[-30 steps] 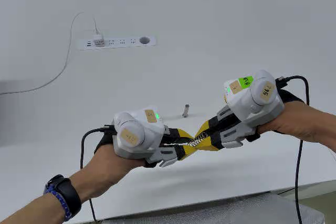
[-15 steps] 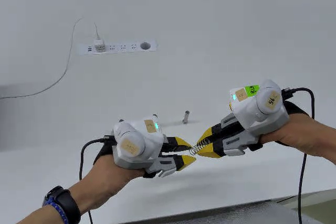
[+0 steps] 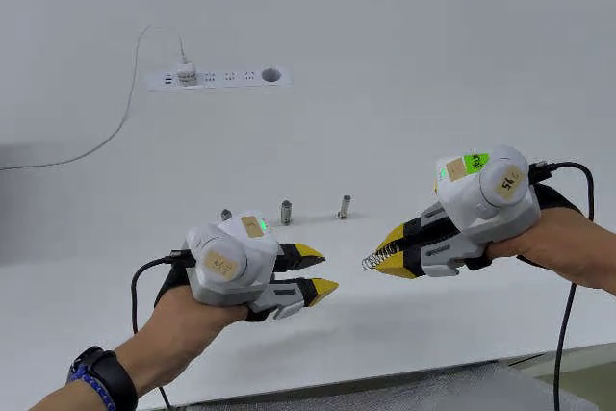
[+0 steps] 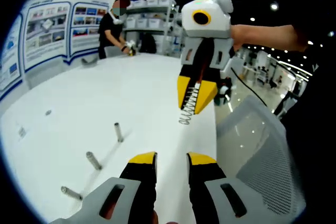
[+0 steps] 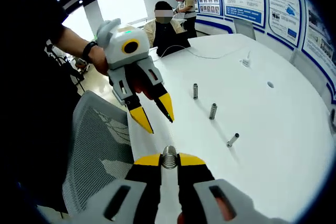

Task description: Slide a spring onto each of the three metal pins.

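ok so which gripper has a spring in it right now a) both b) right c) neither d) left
b: the spring sticks out from between the shut jaws of the right gripper, while the left gripper is open with nothing between its jaws.

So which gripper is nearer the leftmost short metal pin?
Left. The left gripper is just in front of the pin; the right gripper, holding a coiled metal spring, is farther off to its right.

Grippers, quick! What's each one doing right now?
Left gripper: open, holding nothing.
Right gripper: shut on a spring.
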`<state>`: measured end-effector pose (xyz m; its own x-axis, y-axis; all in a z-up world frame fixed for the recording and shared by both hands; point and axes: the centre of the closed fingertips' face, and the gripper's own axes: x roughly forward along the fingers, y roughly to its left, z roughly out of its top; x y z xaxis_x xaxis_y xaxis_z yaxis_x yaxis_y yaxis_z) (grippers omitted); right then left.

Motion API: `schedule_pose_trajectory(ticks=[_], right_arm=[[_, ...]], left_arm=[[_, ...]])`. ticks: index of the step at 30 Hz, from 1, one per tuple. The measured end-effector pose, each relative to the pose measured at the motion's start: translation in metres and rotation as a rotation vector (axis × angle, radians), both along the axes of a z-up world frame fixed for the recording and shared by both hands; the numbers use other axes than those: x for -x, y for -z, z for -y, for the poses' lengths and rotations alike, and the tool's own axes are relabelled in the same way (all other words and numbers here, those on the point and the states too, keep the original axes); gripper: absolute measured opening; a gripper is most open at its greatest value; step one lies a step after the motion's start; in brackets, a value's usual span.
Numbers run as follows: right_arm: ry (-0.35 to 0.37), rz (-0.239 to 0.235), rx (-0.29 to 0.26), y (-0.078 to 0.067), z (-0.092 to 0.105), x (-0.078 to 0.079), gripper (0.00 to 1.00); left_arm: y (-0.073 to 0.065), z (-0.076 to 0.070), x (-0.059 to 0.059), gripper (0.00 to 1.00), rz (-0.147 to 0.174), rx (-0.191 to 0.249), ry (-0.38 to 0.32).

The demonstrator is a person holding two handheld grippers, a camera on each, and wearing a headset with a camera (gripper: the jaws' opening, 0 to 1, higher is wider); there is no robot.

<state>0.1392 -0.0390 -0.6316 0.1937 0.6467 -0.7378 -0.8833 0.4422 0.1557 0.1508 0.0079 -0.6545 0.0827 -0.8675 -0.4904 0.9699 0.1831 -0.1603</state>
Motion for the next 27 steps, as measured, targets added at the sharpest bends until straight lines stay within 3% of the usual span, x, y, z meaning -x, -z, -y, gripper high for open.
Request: schedule_pose_trajectory(ticks=[14,27], right_arm=[[0.068,0.006,0.059,0.022,0.017,-0.017,0.12],[0.084,0.001,0.081,0.034,0.027,-0.036,0.12]], left_arm=[[0.01,-0.018,-0.024,0.32,0.001,-0.021,-0.134],[0.017,-0.031,-0.036,0.44,-0.006,-0.038,-0.229]])
